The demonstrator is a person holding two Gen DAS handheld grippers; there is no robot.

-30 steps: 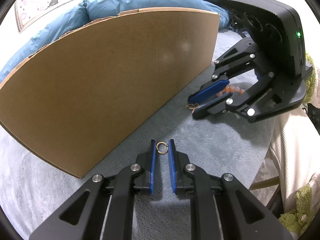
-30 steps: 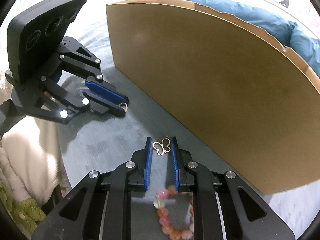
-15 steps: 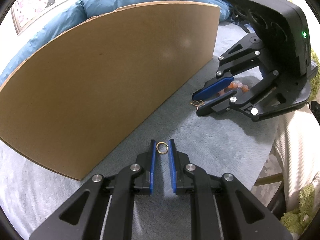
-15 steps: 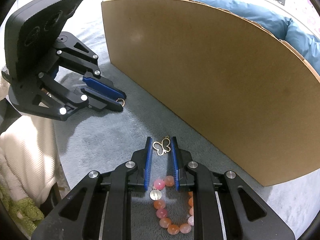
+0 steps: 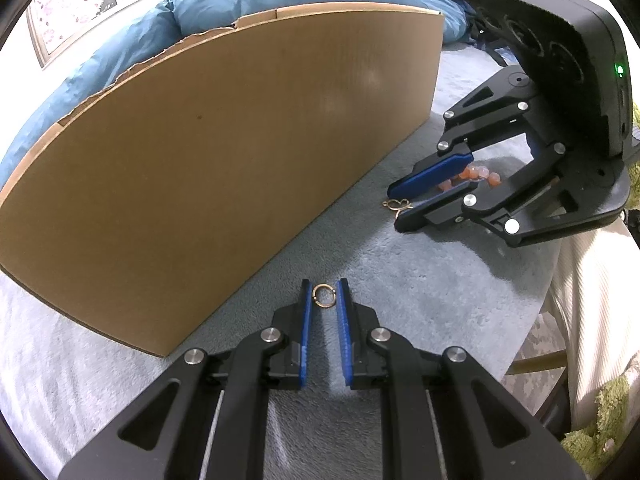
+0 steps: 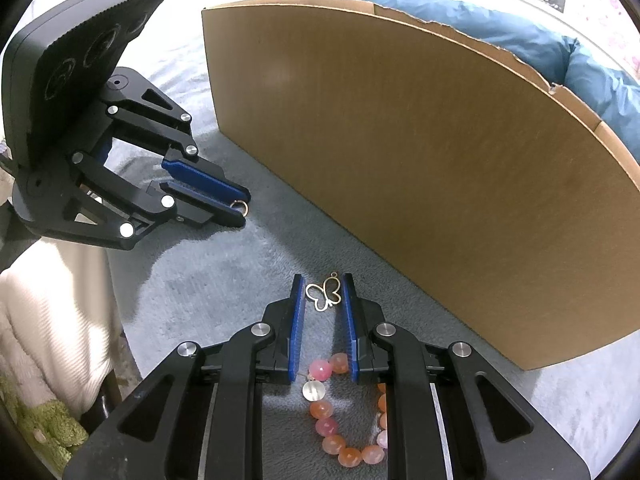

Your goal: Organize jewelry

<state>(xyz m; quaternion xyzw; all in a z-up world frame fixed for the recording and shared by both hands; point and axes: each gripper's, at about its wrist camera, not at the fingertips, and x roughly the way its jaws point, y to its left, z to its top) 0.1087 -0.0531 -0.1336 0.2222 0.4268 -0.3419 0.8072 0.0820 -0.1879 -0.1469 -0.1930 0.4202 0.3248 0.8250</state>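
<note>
My left gripper is shut on a small gold ring, held at its fingertips above the grey fleece; it also shows in the right wrist view. My right gripper is shut on a gold butterfly charm, held between its blue pads. The charm also shows in the left wrist view at the right gripper's tips. A pink and orange bead bracelet lies on the fleece under the right gripper.
A tall cardboard box wall stands just behind both grippers, also in the right wrist view. A blue duvet lies beyond it. The grey fleece surface ends at the near edge, with cream and green cloth below.
Both grippers have risen a little and drawn back from the box, each still holding its piece. The bracelet shows more fully under the right gripper.
</note>
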